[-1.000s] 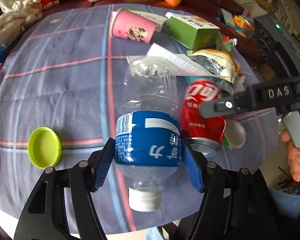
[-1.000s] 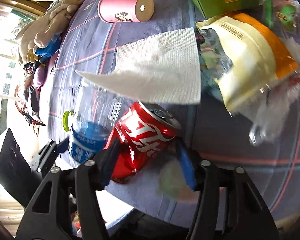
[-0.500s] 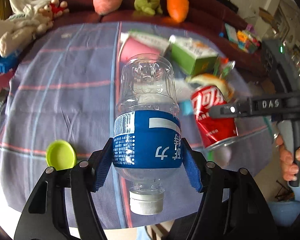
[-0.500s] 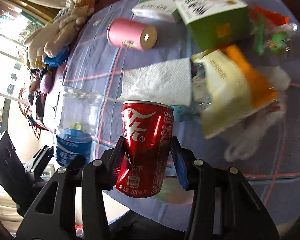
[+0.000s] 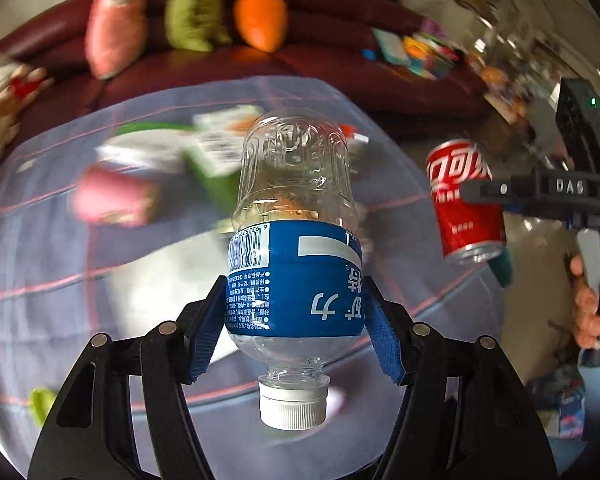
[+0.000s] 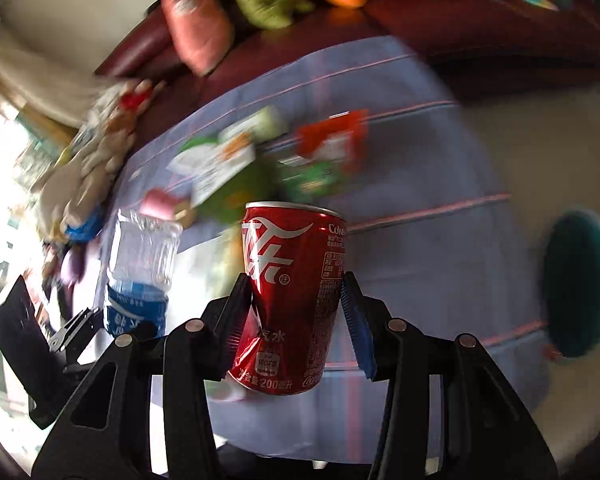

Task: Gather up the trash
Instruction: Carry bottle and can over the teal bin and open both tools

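My left gripper (image 5: 294,312) is shut on an empty clear plastic bottle (image 5: 296,216) with a blue label, held upside down with its white cap (image 5: 293,411) toward the camera, lifted above the table. My right gripper (image 6: 296,312) is shut on a dented red cola can (image 6: 292,304), also lifted. The can (image 5: 462,200) and right gripper show at the right of the left wrist view. The bottle (image 6: 140,268) shows at the left of the right wrist view.
The table has a blue-grey cloth (image 5: 60,264) with a pink cup (image 5: 112,196), a green carton (image 5: 216,160), packets and a lime lid (image 5: 42,402), all blurred. A dark red sofa (image 5: 320,64) with plush toys is behind. A teal round object (image 6: 580,284) is at the right.
Both grippers have lifted their loads off the table and pulled up and back. The can went from lying tilted to upright in the right gripper. The view is now motion-blurred.
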The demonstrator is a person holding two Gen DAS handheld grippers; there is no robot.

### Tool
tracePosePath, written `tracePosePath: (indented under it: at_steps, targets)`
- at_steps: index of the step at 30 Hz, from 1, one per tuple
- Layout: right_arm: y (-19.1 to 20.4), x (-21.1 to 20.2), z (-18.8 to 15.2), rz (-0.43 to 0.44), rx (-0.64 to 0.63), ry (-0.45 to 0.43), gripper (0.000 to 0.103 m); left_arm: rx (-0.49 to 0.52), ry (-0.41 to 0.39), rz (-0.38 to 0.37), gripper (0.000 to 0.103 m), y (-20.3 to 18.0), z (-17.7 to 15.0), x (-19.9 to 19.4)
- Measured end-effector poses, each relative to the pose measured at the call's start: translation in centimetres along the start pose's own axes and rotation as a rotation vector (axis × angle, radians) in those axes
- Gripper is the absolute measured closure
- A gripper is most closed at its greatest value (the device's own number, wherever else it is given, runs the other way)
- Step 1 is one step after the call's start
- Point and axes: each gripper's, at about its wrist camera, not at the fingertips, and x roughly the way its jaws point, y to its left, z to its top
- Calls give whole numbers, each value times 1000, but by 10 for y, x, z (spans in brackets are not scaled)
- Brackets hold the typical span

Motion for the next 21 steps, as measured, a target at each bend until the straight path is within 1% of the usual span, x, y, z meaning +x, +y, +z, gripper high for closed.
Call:
tracePosePath:
  at_steps: [3, 5, 6, 8, 9, 11, 13, 16, 20, 21]
  targets:
    - [-69, -29, -1, -93, 77, -56, 59, 69, 35, -45, 37, -46, 15, 32]
    - [-106, -43, -5, -145, 119, -79, 59, 126, 62, -82, 37, -86, 27, 56]
    - [-132, -51, -7, -172, 154, -92, 59, 154, 72, -95, 37, -104, 32, 67]
    - [-166, -61, -13, -210, 201, -110, 59, 228, 94, -122, 37, -152, 45, 94]
    - [-183, -65, -15, -231, 223, -117, 59, 247, 103, -132, 37, -164, 48, 101]
    - [-221, -72, -20, -280, 270, -129, 59, 303, 132, -157, 37, -203, 58, 128]
    - [-252, -72, -23, -294, 314, -122, 59, 353, 163, -179, 37, -238, 64, 153]
    - [-293, -67, -28, -309, 378, -107, 59, 413, 214, -199, 37, -277, 65, 189]
    - [-322, -54, -35, -302, 427, -82, 59, 433, 306, -215, 37, -311, 63, 238]
    - [-323, -50, -35, -303, 431, -74, 59, 430, 329, -218, 37, -318, 63, 251]
